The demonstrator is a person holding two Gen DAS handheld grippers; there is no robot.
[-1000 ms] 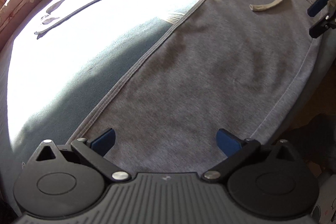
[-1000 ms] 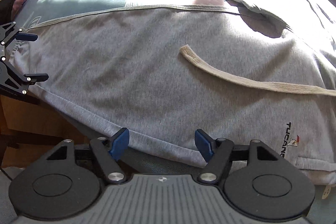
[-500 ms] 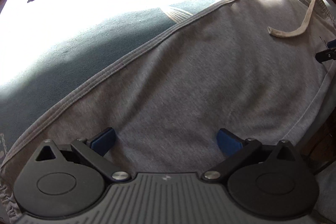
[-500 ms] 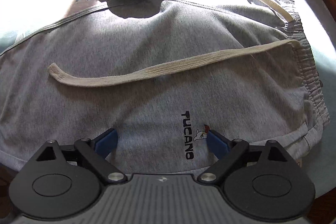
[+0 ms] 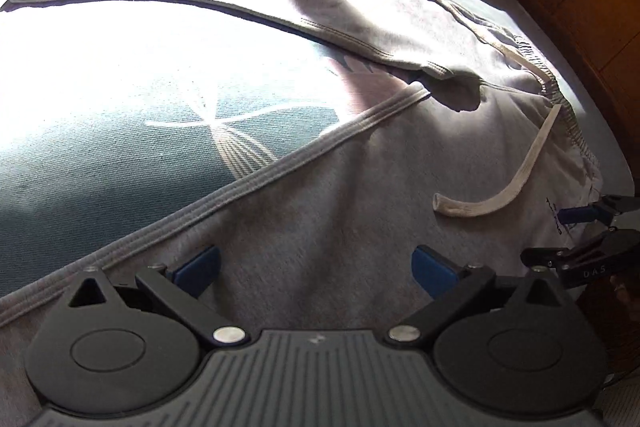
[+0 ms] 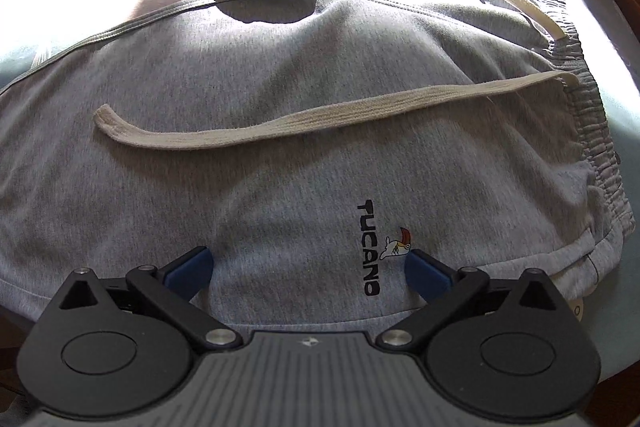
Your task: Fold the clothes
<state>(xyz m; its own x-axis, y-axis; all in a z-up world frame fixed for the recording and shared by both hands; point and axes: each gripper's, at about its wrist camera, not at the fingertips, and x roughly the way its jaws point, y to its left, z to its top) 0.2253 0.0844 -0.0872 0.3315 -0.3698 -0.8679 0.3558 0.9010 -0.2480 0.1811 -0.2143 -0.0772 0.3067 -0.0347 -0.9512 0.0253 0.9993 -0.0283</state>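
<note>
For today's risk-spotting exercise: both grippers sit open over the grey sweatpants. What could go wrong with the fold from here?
1. The loose drawstring lies across the grey sweatpants; it may get trapped in the fold.
2. The right gripper hovers open near the hem, so it might pinch only one layer.
3. The left gripper sits mid-leg, so lifting there could bunch the cloth.

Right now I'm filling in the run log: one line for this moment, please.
fold clothes | grey sweatpants flat on bed | drawstring loose on top | left gripper open | right gripper open over logo
</note>
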